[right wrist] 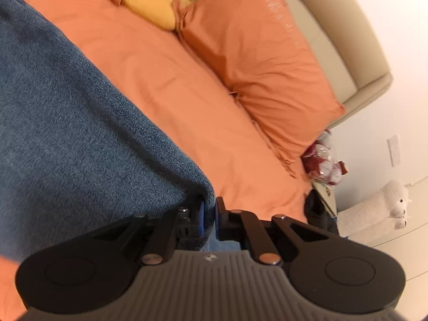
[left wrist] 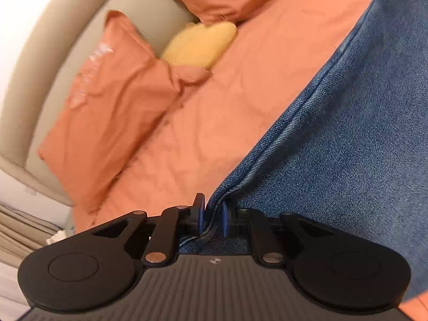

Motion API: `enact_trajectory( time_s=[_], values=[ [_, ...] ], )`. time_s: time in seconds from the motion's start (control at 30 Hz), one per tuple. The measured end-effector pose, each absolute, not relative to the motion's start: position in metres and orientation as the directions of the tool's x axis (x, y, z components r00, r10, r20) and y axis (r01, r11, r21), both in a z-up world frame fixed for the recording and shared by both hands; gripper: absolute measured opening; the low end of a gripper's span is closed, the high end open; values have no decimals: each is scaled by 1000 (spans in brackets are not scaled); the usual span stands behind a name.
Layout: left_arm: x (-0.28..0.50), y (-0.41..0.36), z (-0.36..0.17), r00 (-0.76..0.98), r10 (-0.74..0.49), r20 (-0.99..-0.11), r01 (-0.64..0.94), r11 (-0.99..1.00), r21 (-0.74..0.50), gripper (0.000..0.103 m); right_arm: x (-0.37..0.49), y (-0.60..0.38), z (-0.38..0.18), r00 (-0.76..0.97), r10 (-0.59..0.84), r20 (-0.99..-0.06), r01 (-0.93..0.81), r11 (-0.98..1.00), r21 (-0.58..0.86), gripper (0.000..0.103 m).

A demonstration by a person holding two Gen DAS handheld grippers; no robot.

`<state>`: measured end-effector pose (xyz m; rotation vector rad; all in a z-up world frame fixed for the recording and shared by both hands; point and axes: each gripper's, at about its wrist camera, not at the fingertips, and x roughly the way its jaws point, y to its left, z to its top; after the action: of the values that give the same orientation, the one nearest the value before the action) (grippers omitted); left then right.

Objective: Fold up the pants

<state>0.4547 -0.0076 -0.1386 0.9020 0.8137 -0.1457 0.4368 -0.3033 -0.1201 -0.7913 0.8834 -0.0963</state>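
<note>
Between the pads of each tool, left (left wrist: 212, 218) and right (right wrist: 209, 218), a corner of the jeans (left wrist: 347, 133) is clenched, the denim looking heavy, limp and best held by seams, stretched over the orange bed (left wrist: 214, 112) well short of pillows (right wrist: 262, 61).

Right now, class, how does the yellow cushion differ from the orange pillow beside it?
The yellow cushion is smaller and plain; the orange pillow is larger, with pale markings near its top. The cushion lies partly tucked between pillows; the pillow shows fully. Both lean against the beige headboard.
</note>
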Motion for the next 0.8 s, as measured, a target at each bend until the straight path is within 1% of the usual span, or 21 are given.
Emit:
enact_trajectory(
  time_s=[0.23,0.37,0.53,0.67,0.73,0.8],
  values=[
    [497,-9,-193,612,205,-764,515,630,581,14,490,-302,-177,576,-400,-713,-297,710,-639,0],
    [502,-7,-214,594,194,-781,537,627,564,14,503,-301,-197,560,-395,-728,-326,703,-632,1],
    [498,-5,-214,607,164,-778,542,630,556,14,511,-299,-213,545,-399,-738,-344,696,-630,2],
    [491,-3,-190,662,124,-739,510,649,565,14,506,-300,-195,584,-402,-706,-288,710,-643,0],
    [494,-1,-179,663,106,-741,510,661,551,14,507,-301,-189,591,-403,-699,-273,715,-643,0],
    [504,-3,-178,645,114,-755,504,680,533,14,511,-300,-190,585,-411,-699,-271,713,-646,0]
  ],
)
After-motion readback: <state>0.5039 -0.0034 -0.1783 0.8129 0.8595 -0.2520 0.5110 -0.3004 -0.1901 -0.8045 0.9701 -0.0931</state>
